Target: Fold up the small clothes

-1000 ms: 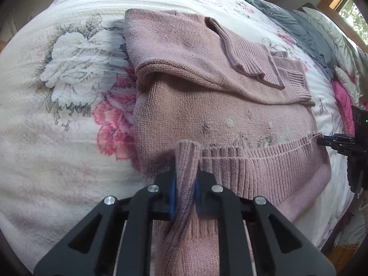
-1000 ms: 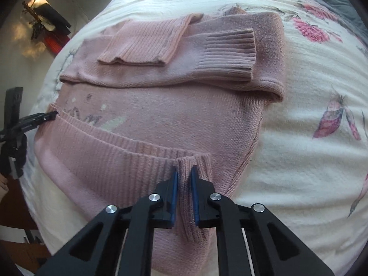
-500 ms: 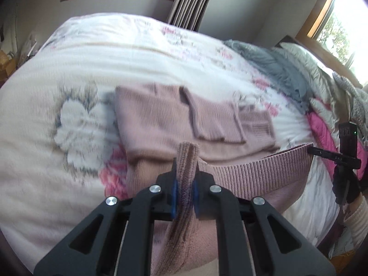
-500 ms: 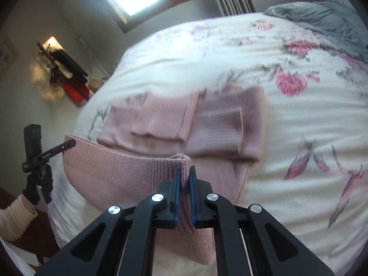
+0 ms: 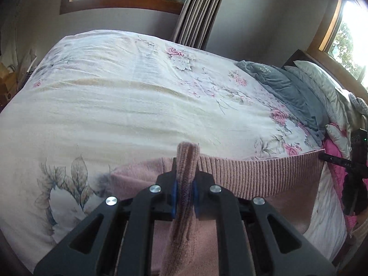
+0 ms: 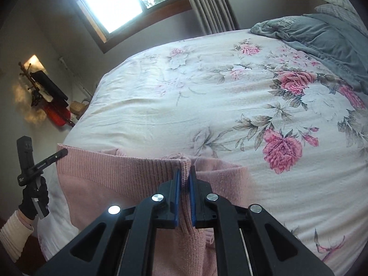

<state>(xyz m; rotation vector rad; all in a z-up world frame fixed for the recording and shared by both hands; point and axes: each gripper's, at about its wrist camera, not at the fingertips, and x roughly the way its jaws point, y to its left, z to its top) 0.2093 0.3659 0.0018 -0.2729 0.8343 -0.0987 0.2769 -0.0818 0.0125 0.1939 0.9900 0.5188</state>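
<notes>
Both pairs of tongs are clamped on the ribbed hem of the pink sweater (image 5: 260,179): the left tongs (image 5: 185,189) pinch a bunched corner of it, and the right tongs (image 6: 183,185) pinch the opposite corner, with the band stretched taut between them. A second ago that hem lay flat on the bed (image 5: 138,105), near its front edge, with the folded sleeves in plain sight across the chest. Since then both tongs have risen and tipped up, so the hem now hangs in the air as a raised curtain and hides the sleeves and upper body behind it. The cameras now look across the flowered cover toward the windows and the far edge of the bed.

To my eye this means the bottom-to-top fold is under way: the lower half is lifted and ready to be carried over the sleeves toward the collar. The sweater sits at the near edge of the bed, its lower part in the air, the rest presumably flat on the cover beneath, though I cannot see it now.

A grey cushion (image 6: 310,34) lies at the bed's right-hand edge with pale lettering on it, too blurred to read. There is also small white print on the far tongs' finger in each view, likewise illegible. No other writing shows.
</notes>
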